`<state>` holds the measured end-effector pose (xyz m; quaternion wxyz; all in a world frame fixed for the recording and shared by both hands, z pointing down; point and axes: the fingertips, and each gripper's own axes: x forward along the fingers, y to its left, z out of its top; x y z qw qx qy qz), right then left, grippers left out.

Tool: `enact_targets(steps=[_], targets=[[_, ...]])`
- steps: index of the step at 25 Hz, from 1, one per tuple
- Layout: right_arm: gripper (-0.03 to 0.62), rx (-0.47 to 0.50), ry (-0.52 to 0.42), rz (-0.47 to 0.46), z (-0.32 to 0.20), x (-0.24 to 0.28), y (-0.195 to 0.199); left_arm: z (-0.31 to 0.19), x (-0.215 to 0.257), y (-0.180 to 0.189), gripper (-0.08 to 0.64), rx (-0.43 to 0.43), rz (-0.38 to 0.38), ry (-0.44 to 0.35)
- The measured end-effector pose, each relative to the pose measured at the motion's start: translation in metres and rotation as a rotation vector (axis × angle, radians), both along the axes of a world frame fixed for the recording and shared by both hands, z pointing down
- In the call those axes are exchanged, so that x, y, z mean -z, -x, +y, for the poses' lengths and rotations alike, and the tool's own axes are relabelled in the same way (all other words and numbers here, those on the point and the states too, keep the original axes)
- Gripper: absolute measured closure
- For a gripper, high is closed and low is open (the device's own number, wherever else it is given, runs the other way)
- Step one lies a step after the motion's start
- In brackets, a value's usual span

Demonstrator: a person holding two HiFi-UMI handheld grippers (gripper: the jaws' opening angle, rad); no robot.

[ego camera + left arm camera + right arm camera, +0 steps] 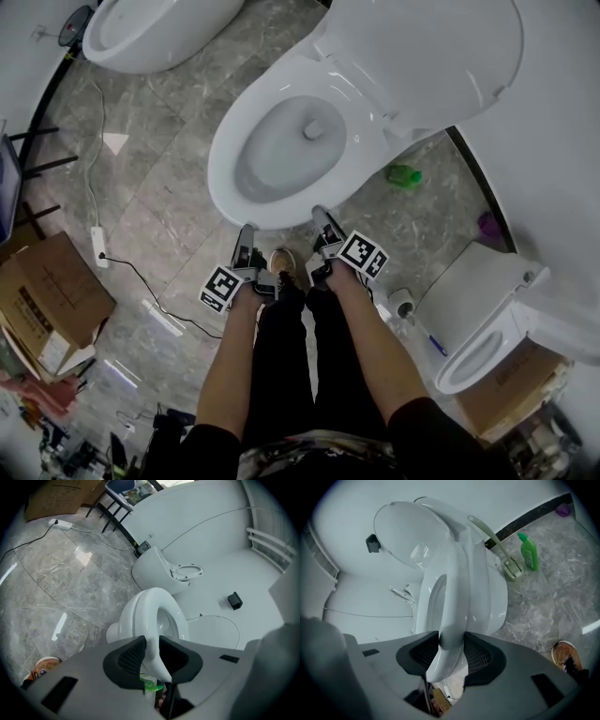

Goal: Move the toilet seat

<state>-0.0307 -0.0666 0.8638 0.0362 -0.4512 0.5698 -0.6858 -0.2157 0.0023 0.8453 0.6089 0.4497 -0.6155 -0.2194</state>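
Toilet seat [223, 183] sat right at the tips of both grippers, its front rim caught by each of them. The left gripper [247, 234] had its jaws drawn close together on the rim. In the left gripper view the white seat [149, 616] ran straight out ahead from between that gripper's [152, 651] dark ribbed pads [129, 656], and both pressed against it. The right gripper [323, 223] was just beside the left one and gripped the same front edge in the same narrow way. In the right gripper view the seat [454, 597] was pinched between its [451, 651] two pads and stretched away ahead of them. Whether the toilet seat had come off the bowl rim could not be told.

Beyond both grippers, past the far end of the seat, the lid [431, 56] stood raised. Ahead of the right gripper and off to its right, a green bottle [529, 551] stood on the grey marbled floor [562, 588], with a long-handled brush [509, 568] just beside it. Ahead of the left gripper, well past the seat, a second toilet [168, 571] stood against the white wall. Behind and between the grippers a shoe [281, 261] rested on the floor
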Motion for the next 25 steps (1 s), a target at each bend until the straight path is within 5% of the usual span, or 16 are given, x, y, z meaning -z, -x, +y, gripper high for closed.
enact_targets(steps=[9,17,25], targets=[[0.436,-0.025,0.039,-0.043,-0.003,0.001,0.0,0.003,-0.001,0.001,0.494,0.029,0.031,0.006],[0.439,-0.025,0.058,-0.078,-0.004,0.015,0.0,-0.007,0.027,-0.005,0.494,0.032,0.118,-0.109],[0.44,-0.07,0.065,-0.148,-0.005,0.04,-0.001,-0.003,0.061,-0.005,0.5,-0.015,0.082,-0.139]])
